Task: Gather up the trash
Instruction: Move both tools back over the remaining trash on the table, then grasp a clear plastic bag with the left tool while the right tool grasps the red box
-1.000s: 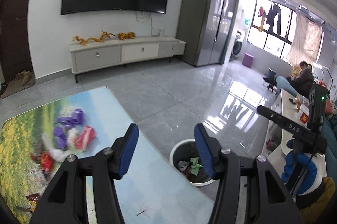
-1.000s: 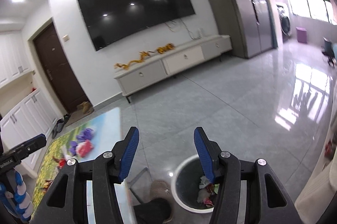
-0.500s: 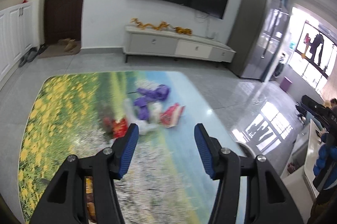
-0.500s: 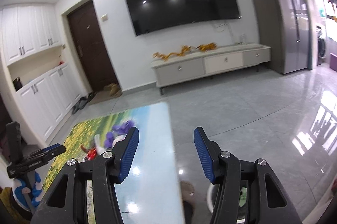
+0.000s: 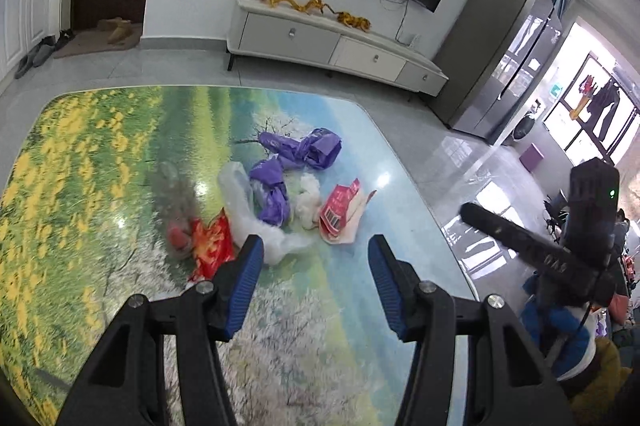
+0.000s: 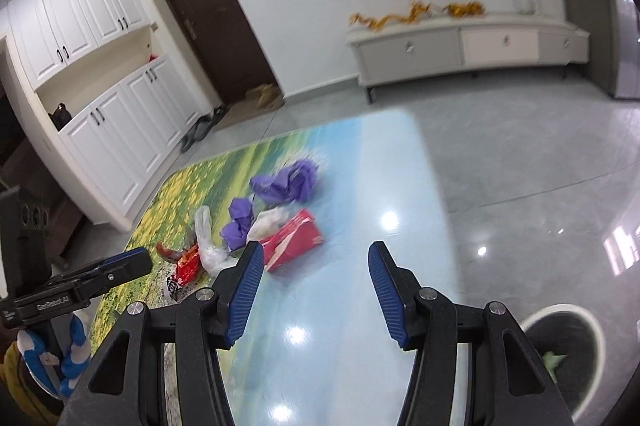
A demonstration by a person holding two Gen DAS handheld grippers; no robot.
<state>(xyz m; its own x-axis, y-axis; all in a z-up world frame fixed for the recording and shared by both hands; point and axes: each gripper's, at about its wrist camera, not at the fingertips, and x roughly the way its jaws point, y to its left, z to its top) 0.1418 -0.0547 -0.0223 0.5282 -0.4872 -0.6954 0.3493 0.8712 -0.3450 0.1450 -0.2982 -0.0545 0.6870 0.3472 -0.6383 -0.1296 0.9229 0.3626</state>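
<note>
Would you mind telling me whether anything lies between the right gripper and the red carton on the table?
Nothing visible does. The right gripper is open above bare tabletop, and the red carton lies just ahead of its left finger, at the near edge of the trash pile.

Glossy printed table (image 5: 120, 154) bears crinkled purple plastic bags (image 5: 304, 148) and a shiny red wrapper (image 5: 212, 246).

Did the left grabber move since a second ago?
Yes. The left gripper has swung leftward, from above the bin beside the table to over the table. The trash pile now sits straight ahead between its open fingers.
</note>
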